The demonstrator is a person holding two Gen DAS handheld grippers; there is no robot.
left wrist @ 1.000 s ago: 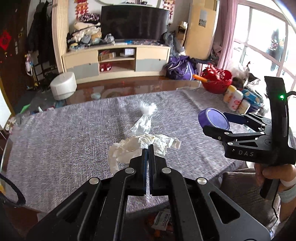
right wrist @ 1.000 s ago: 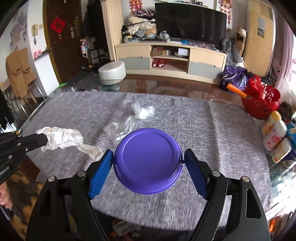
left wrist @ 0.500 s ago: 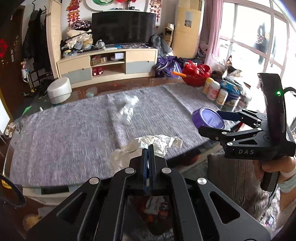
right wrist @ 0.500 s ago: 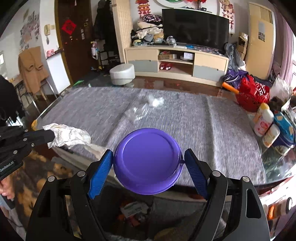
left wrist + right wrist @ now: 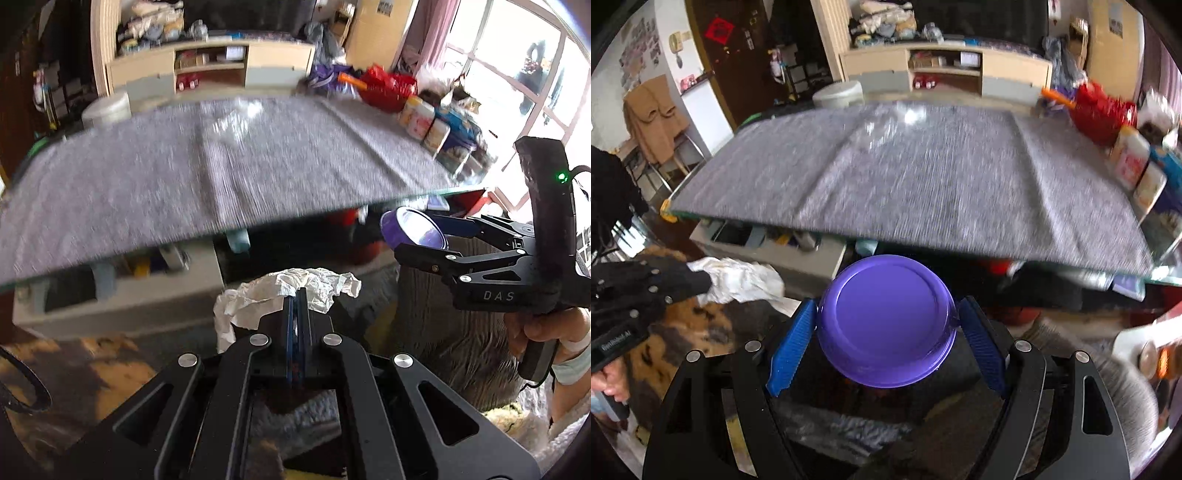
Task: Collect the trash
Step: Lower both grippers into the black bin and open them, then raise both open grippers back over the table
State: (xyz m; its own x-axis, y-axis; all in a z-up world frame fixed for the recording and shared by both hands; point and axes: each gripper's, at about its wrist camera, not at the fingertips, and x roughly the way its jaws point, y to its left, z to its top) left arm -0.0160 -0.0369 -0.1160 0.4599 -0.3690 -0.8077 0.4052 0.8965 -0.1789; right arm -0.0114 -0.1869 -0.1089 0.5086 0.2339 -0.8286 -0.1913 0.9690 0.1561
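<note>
The left tongs (image 5: 297, 295) are clamped on a crumpled white tissue (image 5: 284, 295), which spreads sideways past the pads, off the near edge of the grey worktop (image 5: 221, 166). The right tongs (image 5: 886, 325) grip a round purple bowl (image 5: 886, 319), its flat base facing the camera.

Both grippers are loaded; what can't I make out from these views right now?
- Trash left on the table: both views, motion blur.
- Any bin: neither view shows one; gripper bodies block the floor below.
- Purple bowl contents: right view shows its underside; left view too small.
- Tissue lower part: left gripper hides it.
</note>
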